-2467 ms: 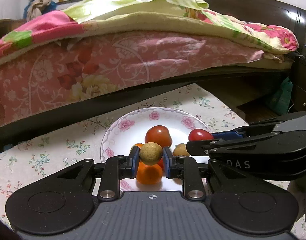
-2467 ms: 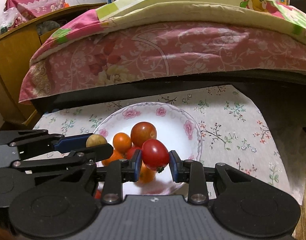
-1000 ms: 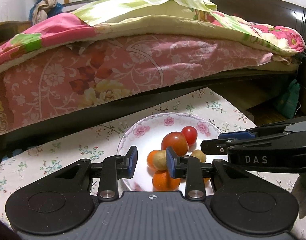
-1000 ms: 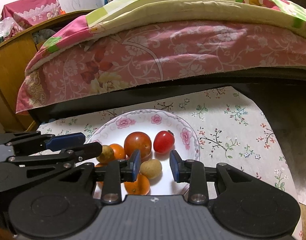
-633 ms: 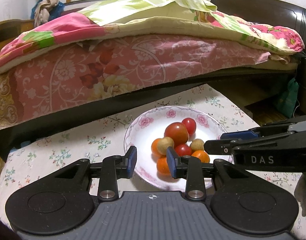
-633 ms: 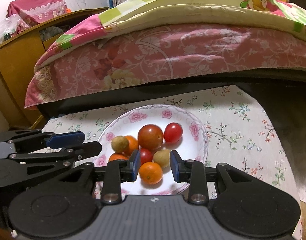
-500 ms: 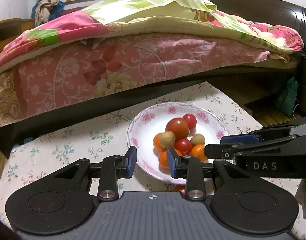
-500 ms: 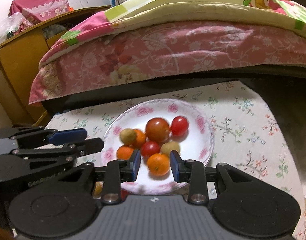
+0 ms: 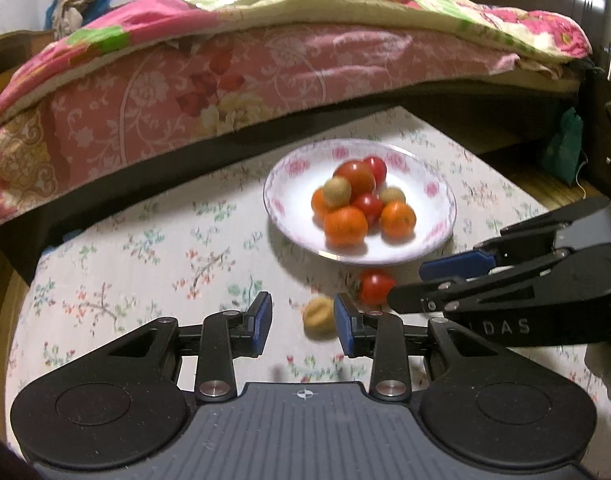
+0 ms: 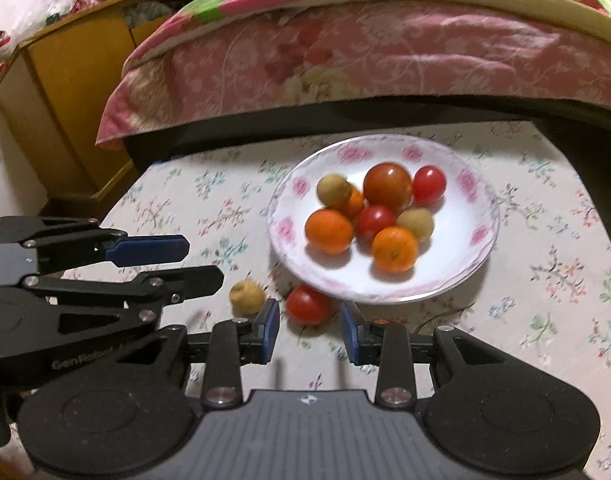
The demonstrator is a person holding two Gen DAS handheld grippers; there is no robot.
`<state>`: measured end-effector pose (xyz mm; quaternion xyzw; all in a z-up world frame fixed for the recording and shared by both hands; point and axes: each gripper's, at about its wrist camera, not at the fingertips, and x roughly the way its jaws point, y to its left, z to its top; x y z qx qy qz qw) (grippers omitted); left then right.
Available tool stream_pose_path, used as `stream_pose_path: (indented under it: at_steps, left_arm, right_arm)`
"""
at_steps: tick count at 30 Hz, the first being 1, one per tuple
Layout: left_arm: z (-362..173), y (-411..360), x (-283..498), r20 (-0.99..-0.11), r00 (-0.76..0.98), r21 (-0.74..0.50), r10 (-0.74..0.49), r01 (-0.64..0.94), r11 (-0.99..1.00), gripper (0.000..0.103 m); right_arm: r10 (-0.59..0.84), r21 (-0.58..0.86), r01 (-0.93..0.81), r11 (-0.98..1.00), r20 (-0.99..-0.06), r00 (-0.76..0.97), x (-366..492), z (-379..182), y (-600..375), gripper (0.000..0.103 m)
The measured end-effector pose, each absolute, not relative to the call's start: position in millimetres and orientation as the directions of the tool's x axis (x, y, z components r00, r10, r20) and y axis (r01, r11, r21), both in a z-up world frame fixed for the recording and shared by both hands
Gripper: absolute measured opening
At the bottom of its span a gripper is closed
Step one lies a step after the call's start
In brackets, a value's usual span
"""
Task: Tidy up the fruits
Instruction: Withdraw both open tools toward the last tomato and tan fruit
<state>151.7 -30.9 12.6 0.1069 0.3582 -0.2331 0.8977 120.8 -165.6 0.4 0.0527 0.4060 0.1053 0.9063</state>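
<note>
Floral cloth covers the tabletop, and on it sits a white plate with pink roses round the rim. From my right camera I count eight fruits piled on the plate: three oranges, one of them nearest me, a big tomato, two smaller red ones, and two tan round fruits.

Two pieces lie off the plate on the cloth, just beside its near edge. One is a red tomato, the other a tan fruit to its left, the two close but apart.

My right gripper points down at the cloth with its jaws parted and nothing between the blue pads; the loose tomato sits just beyond the gap, untouched. My left gripper is likewise empty, its jaws having just been opening, and the tan fruit lies on the cloth beyond them, close to the right-hand pad; I cannot tell whether it touches. In the left view the right gripper's fingers reach in from the right side, their tips near the loose tomato.

Behind the tabletop runs a bed with pink flowered bedding, and a yellow wooden cabinet stands at the left.
</note>
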Motion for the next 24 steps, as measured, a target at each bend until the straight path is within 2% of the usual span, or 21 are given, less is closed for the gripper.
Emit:
stream_pose_path:
  at_steps: [11, 24]
  left_arm:
    - [7.7, -18.4, 143.2, -0.716, 0.604, 0.025, -0.350, 0.524, 0.851, 0.044]
    - [-2.8, -18.2, 146.9, -0.733, 0.572, -0.005, -0.369, 0.537, 0.844, 0.046]
  right_arm:
    - [0.210, 0.173, -0.120, 0.978, -0.741, 0.638, 122.5, -19.1, -156.1, 0.033]
    - [0.167, 0.140, -0.096, 0.985, -0.703, 0.691, 137.4, -27.6, -148.4, 0.033]
